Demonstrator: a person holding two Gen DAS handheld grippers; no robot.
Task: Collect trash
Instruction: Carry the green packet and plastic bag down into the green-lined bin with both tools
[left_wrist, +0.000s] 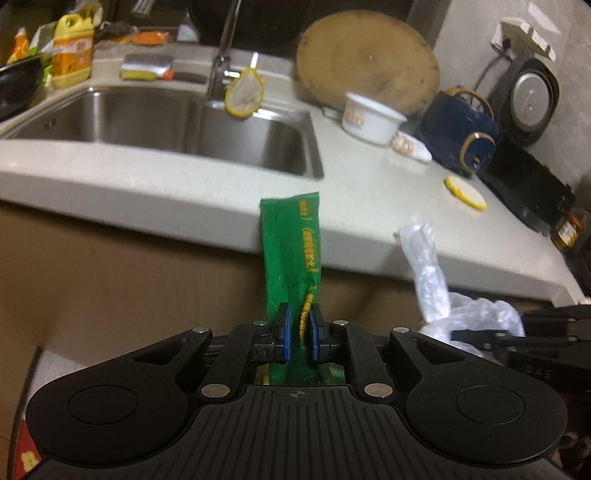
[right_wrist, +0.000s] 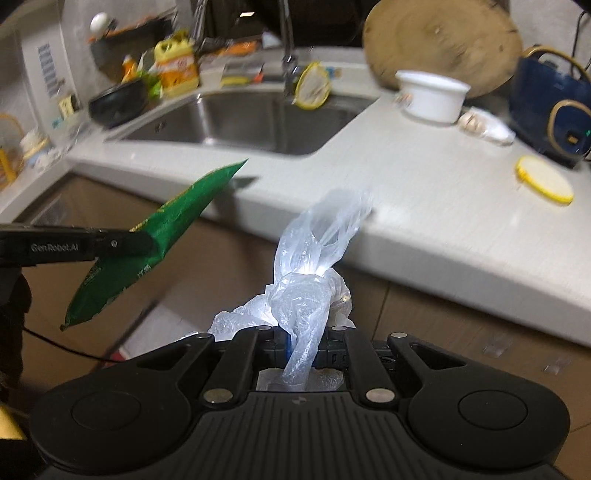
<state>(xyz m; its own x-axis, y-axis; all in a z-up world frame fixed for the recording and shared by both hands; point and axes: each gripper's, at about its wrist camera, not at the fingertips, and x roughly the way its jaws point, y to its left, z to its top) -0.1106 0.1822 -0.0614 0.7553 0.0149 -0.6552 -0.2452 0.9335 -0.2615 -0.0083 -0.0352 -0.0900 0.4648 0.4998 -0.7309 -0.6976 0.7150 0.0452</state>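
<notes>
My left gripper (left_wrist: 298, 325) is shut on a green snack wrapper (left_wrist: 291, 251) with yellow print, held upright in front of the counter edge. The same wrapper (right_wrist: 159, 236) and the left gripper (right_wrist: 147, 243) show at the left of the right wrist view. My right gripper (right_wrist: 306, 343) is shut on a crumpled clear plastic bag (right_wrist: 314, 266), held off the counter front. That bag (left_wrist: 428, 273) shows at the right of the left wrist view. A yellow-rimmed white lid (right_wrist: 545, 179) lies on the white counter (right_wrist: 424, 199); it also shows in the left wrist view (left_wrist: 465, 192).
A steel sink (left_wrist: 166, 122) with a tap (left_wrist: 221, 62) lies behind. A round wooden board (left_wrist: 369, 59), a white bowl (left_wrist: 373, 116), a dark blue pot (left_wrist: 465, 125) and a rice cooker (left_wrist: 532, 99) stand at the back right. A yellow bottle (left_wrist: 72, 51) stands left. Brown cabinets (left_wrist: 129, 280) are below.
</notes>
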